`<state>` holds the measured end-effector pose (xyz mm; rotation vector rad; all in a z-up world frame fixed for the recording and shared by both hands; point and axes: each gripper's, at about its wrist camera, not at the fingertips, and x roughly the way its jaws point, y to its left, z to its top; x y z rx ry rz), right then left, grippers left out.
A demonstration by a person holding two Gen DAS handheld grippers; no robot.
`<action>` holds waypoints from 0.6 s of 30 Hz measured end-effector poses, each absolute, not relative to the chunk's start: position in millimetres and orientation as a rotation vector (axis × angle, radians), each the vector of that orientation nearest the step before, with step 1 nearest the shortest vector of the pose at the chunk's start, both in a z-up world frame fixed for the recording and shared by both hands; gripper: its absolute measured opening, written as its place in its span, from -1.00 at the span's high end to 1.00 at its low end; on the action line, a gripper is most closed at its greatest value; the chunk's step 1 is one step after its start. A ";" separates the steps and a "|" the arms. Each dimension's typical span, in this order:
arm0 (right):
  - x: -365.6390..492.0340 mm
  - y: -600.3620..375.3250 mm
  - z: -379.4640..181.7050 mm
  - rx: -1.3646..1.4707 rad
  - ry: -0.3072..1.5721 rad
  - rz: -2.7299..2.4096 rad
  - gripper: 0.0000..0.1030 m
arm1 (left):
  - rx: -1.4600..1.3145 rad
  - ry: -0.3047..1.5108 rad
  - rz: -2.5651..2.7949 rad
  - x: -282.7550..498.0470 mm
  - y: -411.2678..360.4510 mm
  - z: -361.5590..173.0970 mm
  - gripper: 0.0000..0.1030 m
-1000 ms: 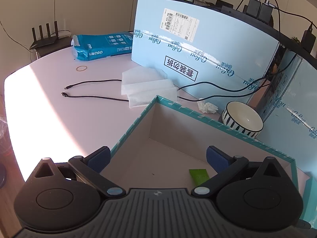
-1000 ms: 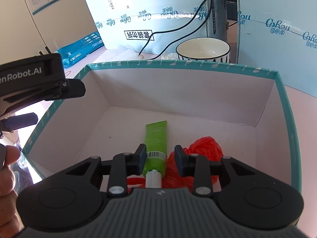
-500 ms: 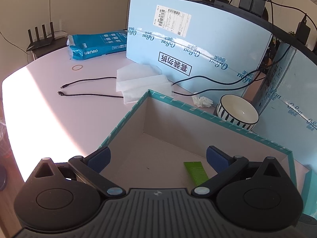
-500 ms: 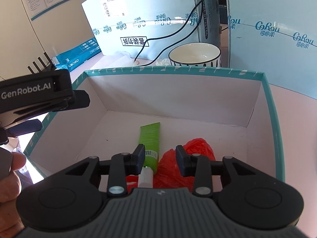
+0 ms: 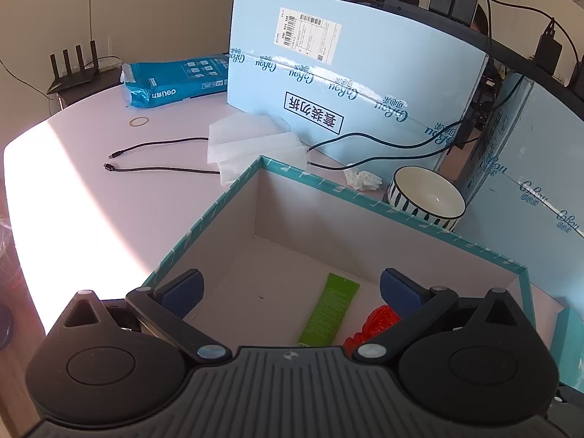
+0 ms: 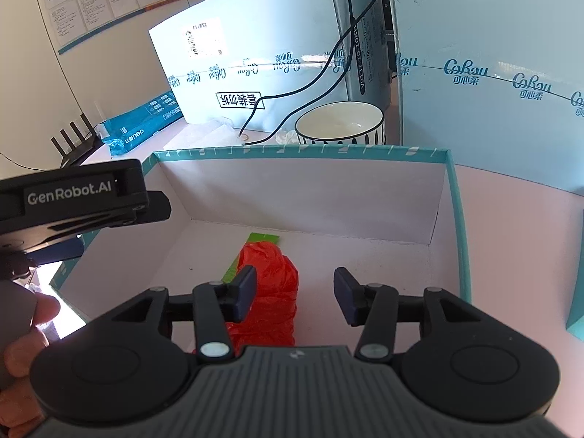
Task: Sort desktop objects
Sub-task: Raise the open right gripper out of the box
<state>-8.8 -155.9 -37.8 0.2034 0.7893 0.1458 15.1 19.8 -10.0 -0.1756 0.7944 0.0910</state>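
Right gripper (image 6: pixel 294 290) has just been opening its jaws, nothing clamped; green tube (image 5: pixel 328 308) and red plastic bag (image 6: pixel 270 284) lie in the teal-rimmed box (image 6: pixel 303 152). Left gripper (image 5: pixel 290 286) hangs wide open over the box's near-left rim.

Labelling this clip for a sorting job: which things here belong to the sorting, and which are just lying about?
Job:
teal-rimmed box
green tube
red plastic bag
right hand-held gripper, jaws apart and just opened, holding nothing

Lying about:
striped bowl
black cables
crumpled tissue
rubber band
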 end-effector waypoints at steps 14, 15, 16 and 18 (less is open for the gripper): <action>-23.2 -164.2 -30.9 0.204 0.744 0.148 -0.18 | -0.182 0.804 0.120 2.6 16.0 -9.7 -1.00; -24.4 -164.9 -30.0 0.204 0.737 0.147 -0.19 | -0.181 0.804 0.120 2.0 15.3 -9.7 -1.00; -25.9 -165.8 -29.2 0.205 0.729 0.148 -0.21 | -0.180 0.804 0.120 1.2 14.6 -9.7 -1.00; -28.7 -167.4 -27.4 0.204 0.712 0.147 -0.23 | -0.177 0.804 0.121 -0.3 13.0 -9.6 -1.00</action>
